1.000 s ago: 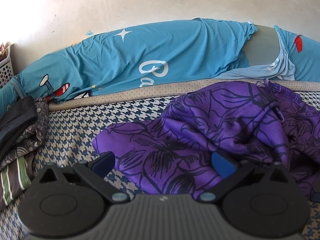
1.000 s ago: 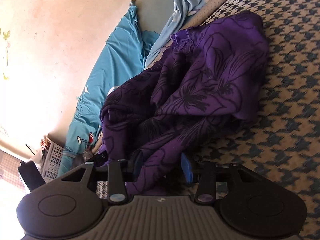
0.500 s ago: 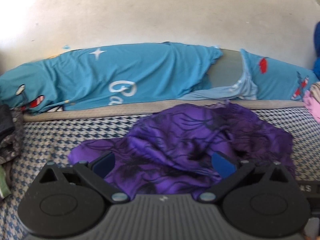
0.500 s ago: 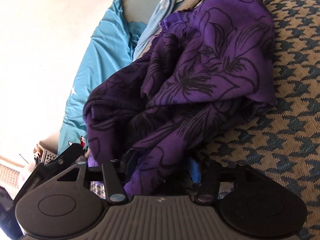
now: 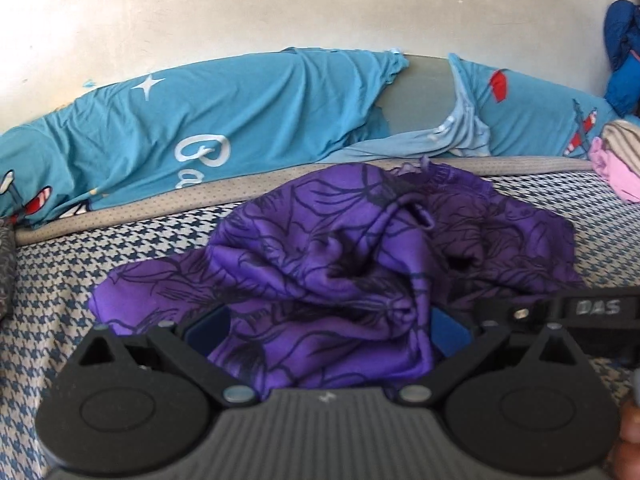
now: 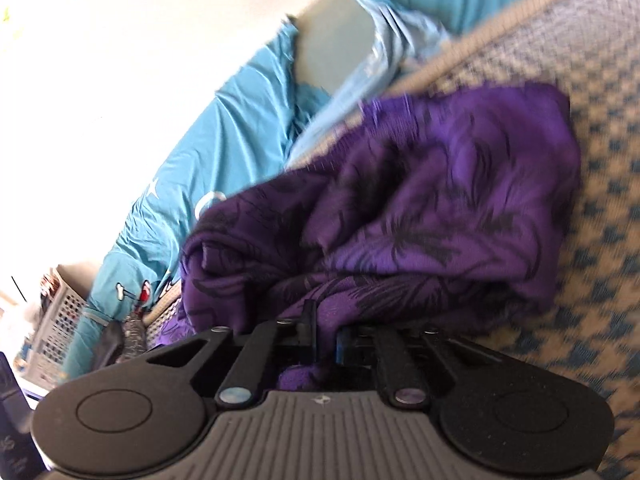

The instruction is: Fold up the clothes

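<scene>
- Purple garment (image 5: 344, 264), black floral line print, lies crumpled in a heap on the houndstooth bed cover (image 5: 80, 280); that garment is my landmark for everything below.
- My left gripper (image 5: 326, 330) sits at the near edge of the garment, jaws wide apart, a loose fold of the purple cloth bulging into the gap between them. Blue fingers (image 5: 208, 330) show on either side of the fold; I can't tell if they touch it.
- My right gripper (image 6: 325, 340) is at the near edge of the garment (image 6: 420, 216) too, in its own view. Jaws drawn narrow, pinched on a bunch of the purple fabric, some cloth poking out below the fingers.
- Right view is motion-blurred, so the fine print of the cloth is not readable there.
- Right gripper's black body, marked "DAS", shows in the left view just right of the garment's near edge.
- Behind the garment: a long teal pillow (image 5: 224, 128) with a white star and white lettering, lying along the pale wall (image 5: 280, 8).
- Right of the garment, well apart: pink clothing (image 5: 616, 176) on the bed cover's edge, and a blue item (image 5: 622, 52) against the wall above it.
- Far left of the garment in the right view: a white lattice basket (image 6: 60, 320) next to the pillow's end.
- A bit of a hand at the lower right corner of the left view.
</scene>
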Demonstrator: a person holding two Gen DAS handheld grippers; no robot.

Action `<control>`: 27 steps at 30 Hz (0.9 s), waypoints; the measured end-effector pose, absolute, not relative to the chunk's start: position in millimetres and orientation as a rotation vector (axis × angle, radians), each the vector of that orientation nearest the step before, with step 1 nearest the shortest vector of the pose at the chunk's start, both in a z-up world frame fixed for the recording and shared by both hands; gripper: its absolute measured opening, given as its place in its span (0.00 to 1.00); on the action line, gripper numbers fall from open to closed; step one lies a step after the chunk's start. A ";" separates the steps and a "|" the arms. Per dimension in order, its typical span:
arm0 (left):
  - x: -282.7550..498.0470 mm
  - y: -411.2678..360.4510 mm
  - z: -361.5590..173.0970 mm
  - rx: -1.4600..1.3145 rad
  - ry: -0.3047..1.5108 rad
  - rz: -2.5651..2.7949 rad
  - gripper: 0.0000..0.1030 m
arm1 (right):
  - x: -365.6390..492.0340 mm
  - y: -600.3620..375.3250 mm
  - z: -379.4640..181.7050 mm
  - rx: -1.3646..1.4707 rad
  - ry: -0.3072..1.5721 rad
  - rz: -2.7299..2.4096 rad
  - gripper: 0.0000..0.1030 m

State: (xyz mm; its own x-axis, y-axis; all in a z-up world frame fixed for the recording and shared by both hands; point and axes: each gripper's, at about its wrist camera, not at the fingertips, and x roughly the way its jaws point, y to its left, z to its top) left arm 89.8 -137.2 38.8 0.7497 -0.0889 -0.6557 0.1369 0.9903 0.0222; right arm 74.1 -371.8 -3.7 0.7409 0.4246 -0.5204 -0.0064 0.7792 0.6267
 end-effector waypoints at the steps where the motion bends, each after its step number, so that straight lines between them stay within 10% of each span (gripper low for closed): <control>1: 90.5 -135.2 39.3 0.058 0.713 -0.117 1.00 | 71.2 -373.3 4.2 0.610 0.672 0.245 0.08; 20: 88.5 -123.4 64.5 0.150 0.591 0.174 1.00 | 22.9 -422.5 109.9 0.288 0.230 0.009 0.06; 27: 107.8 -81.7 50.8 -0.046 0.759 0.220 1.00 | 43.1 -445.6 91.1 0.397 0.388 -0.092 0.11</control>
